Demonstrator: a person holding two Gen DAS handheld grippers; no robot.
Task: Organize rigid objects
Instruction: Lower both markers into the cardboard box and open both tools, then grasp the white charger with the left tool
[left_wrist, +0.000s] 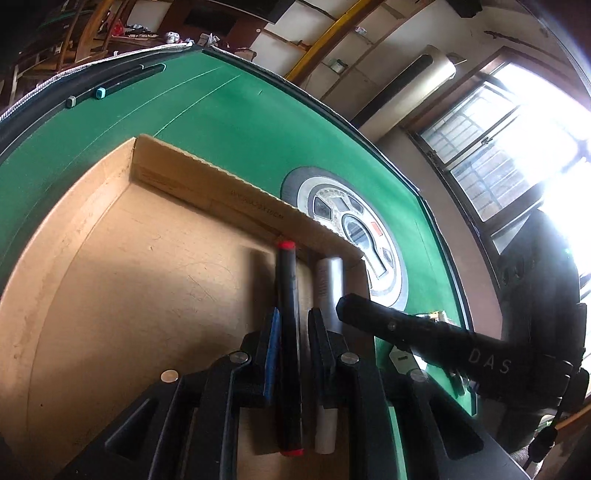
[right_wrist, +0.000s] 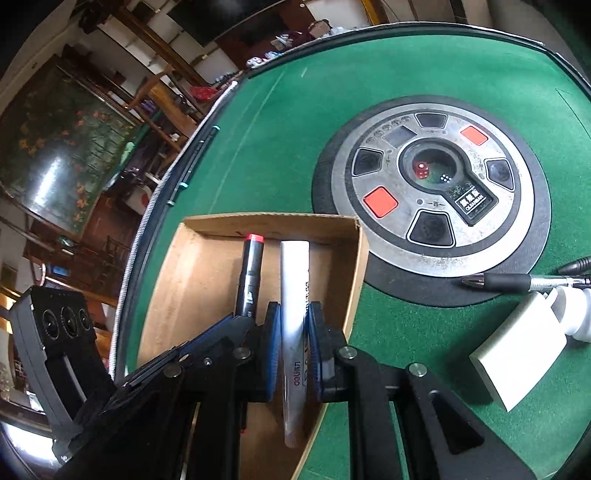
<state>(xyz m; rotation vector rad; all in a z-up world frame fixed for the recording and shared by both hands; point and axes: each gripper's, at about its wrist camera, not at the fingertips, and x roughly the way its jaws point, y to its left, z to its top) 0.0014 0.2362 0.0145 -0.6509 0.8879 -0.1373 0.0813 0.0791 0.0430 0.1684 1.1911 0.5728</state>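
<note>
While our left gripper (left_wrist: 293, 325) pinched the black red-capped marker (left_wrist: 288, 332) between nearly closed jaws, our right gripper (right_wrist: 291, 325) clamped the white Deli pen (right_wrist: 293, 295) likewise. Both pens lay parallel, side by side, inside the cardboard box (right_wrist: 207, 266) near its right wall, on the green mahjong table (right_wrist: 258, 147). We judged it best to lower each flat before letting go. More pens (right_wrist: 517, 282) and a white block (right_wrist: 517, 354) waited outside.

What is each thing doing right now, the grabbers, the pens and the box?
left gripper: shut on black marker.
right gripper: shut on white pen.
black marker: lying in the box, red caps on.
white pen: lying beside the marker.
cardboard box: open-topped.
</note>
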